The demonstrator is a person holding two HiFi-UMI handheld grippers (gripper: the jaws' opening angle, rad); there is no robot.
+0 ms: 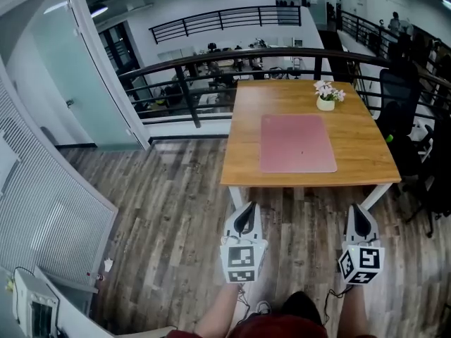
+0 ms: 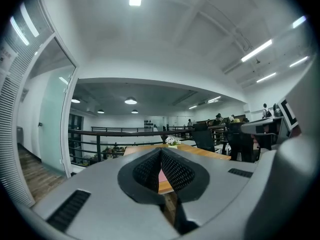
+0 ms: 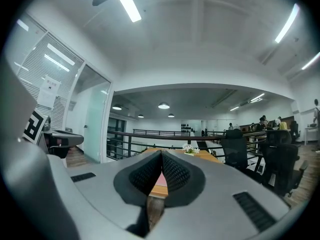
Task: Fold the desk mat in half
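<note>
Standing off from the tabletop (image 1: 243, 136), I read the task as not yet started: this is the approach step. The desk mat (image 1: 297, 144) lies flat and fully open on the tabletop, nearer its near edge than its far edge, with no corner lifted. A small flower pot (image 1: 325, 103) stands near the tabletop's far edge, just beyond the desk mat.

The left gripper (image 1: 244, 215) and the right gripper (image 1: 360, 213) are both short of the tabletop's near edge, over the wooden floor (image 1: 162, 203), and point level toward the tabletop. In the left gripper view the fingers (image 2: 149, 173) are pressed together with nothing between them. In the right gripper view the fingers (image 3: 176, 175) are likewise closed on nothing. Neither gripper touches the desk mat.

Next move, as I judge it: bring both grippers forward to the tabletop's near edge, part the fingers, and lower them to the two near corners of the desk mat. It lies flush on the tabletop, so I expect one finger of each gripper must slide under the edge before clamping. The corners then go up and over toward the tabletop's far edge, stopping short of the flower pot
</note>
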